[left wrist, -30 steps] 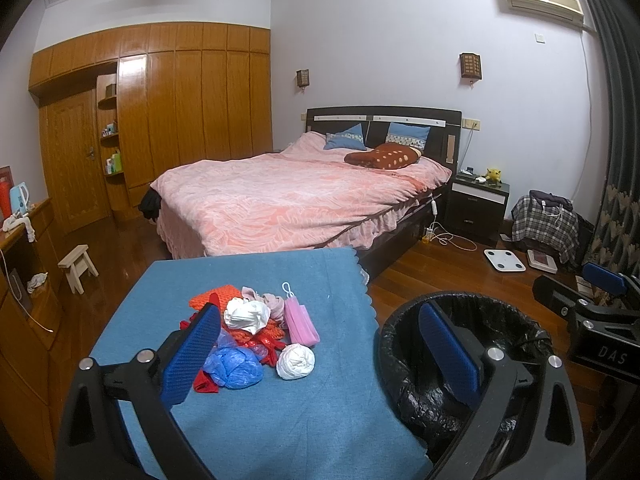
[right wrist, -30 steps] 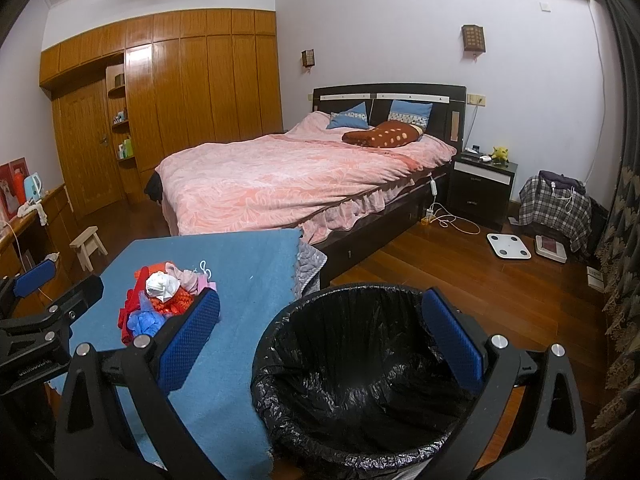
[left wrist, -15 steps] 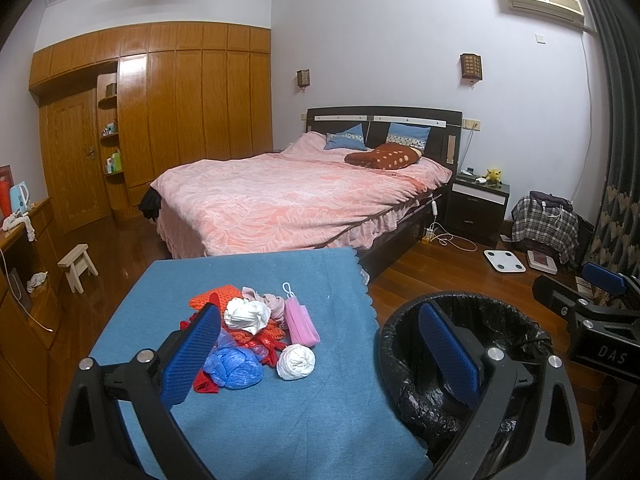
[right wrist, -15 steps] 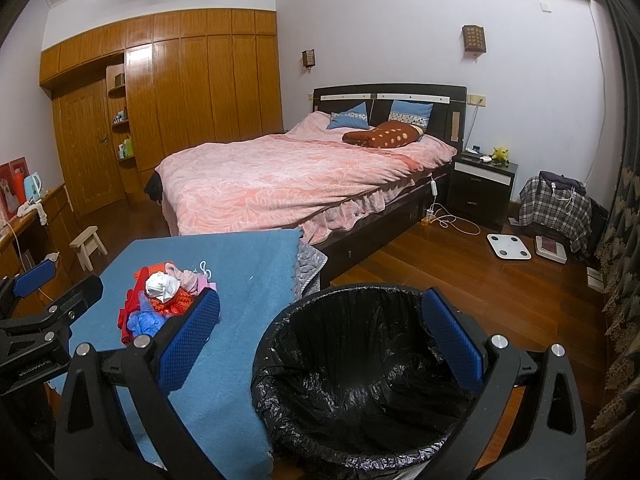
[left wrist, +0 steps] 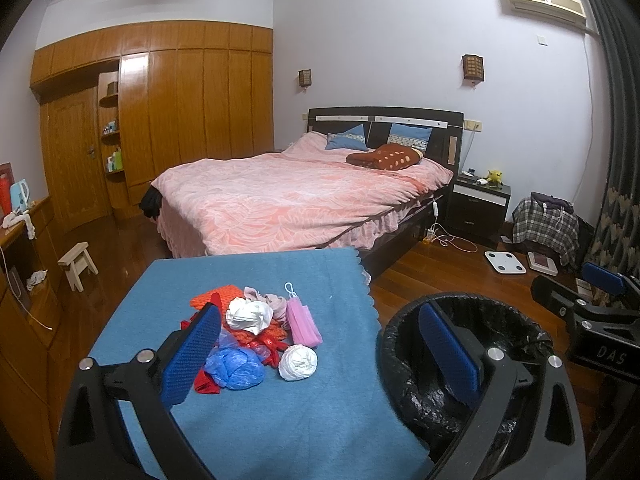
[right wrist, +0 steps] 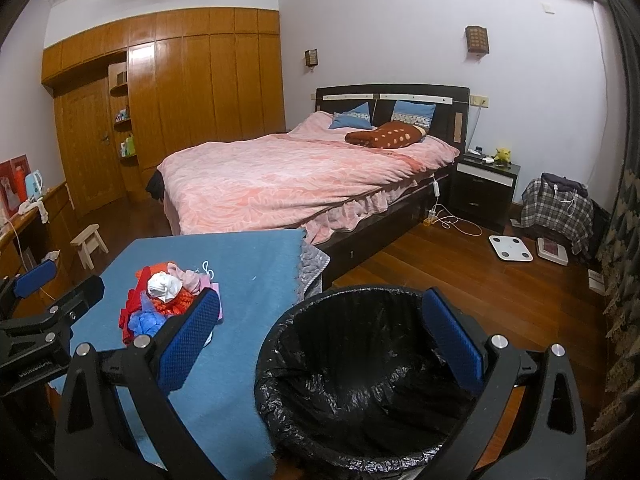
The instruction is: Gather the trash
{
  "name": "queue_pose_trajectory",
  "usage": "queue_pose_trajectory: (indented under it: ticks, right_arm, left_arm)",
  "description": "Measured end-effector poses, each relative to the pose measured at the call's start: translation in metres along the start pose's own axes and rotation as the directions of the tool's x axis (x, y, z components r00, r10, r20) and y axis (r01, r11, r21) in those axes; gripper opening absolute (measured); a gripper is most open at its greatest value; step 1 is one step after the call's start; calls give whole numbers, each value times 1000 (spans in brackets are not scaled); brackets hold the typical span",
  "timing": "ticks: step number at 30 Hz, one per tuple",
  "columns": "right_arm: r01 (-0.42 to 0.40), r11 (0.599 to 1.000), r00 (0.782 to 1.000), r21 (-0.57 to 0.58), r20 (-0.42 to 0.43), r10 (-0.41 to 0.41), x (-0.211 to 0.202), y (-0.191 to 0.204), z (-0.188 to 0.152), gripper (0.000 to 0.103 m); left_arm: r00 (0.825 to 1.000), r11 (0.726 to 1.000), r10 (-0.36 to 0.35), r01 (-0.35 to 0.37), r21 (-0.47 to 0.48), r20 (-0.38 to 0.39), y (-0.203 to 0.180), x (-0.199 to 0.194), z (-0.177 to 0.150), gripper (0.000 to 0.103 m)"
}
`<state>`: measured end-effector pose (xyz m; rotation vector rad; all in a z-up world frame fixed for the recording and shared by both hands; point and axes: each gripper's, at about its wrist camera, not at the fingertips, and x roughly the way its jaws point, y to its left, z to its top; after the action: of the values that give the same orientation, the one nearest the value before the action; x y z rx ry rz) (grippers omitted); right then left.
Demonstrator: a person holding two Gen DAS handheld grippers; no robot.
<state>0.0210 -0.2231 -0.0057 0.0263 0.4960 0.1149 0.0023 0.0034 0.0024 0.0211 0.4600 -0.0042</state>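
A heap of trash (left wrist: 256,332) lies on the blue-covered table (left wrist: 280,420): a white paper ball (left wrist: 298,362), a crumpled white tissue (left wrist: 249,315), a pink face mask (left wrist: 304,322), a blue plastic bag (left wrist: 234,366) and red and orange scraps. The heap also shows in the right wrist view (right wrist: 168,300). A bin lined with a black bag (right wrist: 360,376) stands right of the table; it also shows in the left wrist view (left wrist: 460,360). My left gripper (left wrist: 320,356) is open and empty, held above the table's near edge. My right gripper (right wrist: 320,348) is open and empty above the bin.
A bed with a pink cover (left wrist: 296,200) stands beyond the table. A wooden wardrobe (left wrist: 160,112) fills the left wall, with a small stool (left wrist: 78,260) before it. A nightstand (left wrist: 478,204), a white scale (left wrist: 505,262) and a plaid-covered bundle (left wrist: 546,224) are at the right on the wooden floor.
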Motion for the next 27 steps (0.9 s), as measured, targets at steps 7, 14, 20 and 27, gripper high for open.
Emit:
queue_pose_trajectory:
  ticks: [7, 14, 20, 27]
  right_arm:
    - [-14, 1000, 1000, -2, -3, 14, 10, 10, 0, 98]
    - [-62, 998, 998, -21, -29, 61, 49, 38, -13, 98]
    - [-126, 991, 991, -46, -60, 123, 84, 75, -18, 98]
    - [-211, 975, 973, -76, -110, 202, 124, 124, -35, 98]
  left_arm:
    - [1000, 1000, 8, -8, -20, 1, 13, 6, -1, 97]
    - [993, 993, 117, -117, -12, 23, 55, 20, -13, 97]
    - [977, 977, 213, -213, -34, -6, 100, 41, -30, 97]
    - [966, 965, 252, -255, -54, -63, 137, 67, -54, 97]
